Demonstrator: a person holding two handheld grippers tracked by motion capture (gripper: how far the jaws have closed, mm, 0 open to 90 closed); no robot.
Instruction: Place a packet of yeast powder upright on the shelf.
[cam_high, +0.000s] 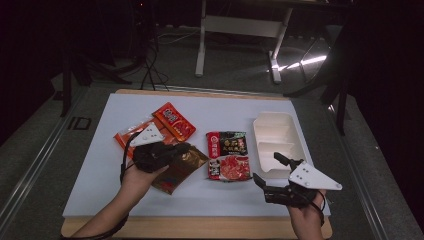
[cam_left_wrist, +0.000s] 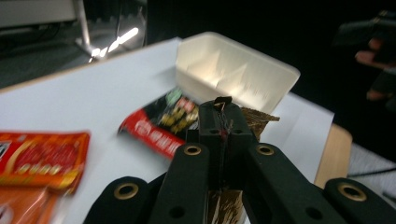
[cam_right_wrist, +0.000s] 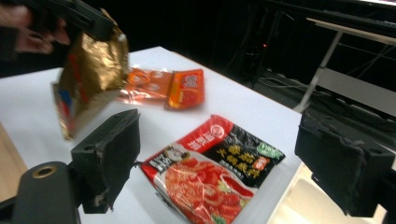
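The left gripper (cam_high: 167, 152) has its jaws clenched on the top edge of a brown-and-gold packet (cam_high: 179, 169), which hangs from them lifted off the white bench (cam_high: 100, 165); in the right gripper view the same packet (cam_right_wrist: 88, 70) dangles tilted in the air above the bench, its lower corner clear of the surface. In the left gripper view the two black jaws meet tightly around the packet's crumpled edge (cam_left_wrist: 223, 105). The right gripper (cam_high: 272, 177) hovers near the front right of the bench with its jaws released and nothing between them, just in front of a white compartment tray (cam_high: 272, 131). Between the two grippers a red-and-black food pouch (cam_high: 227, 155) lies flat on the bench, just beside the tray. Behind the left gripper, two orange-red sachets (cam_high: 172, 120) lie flat close together, well apart from the tray.
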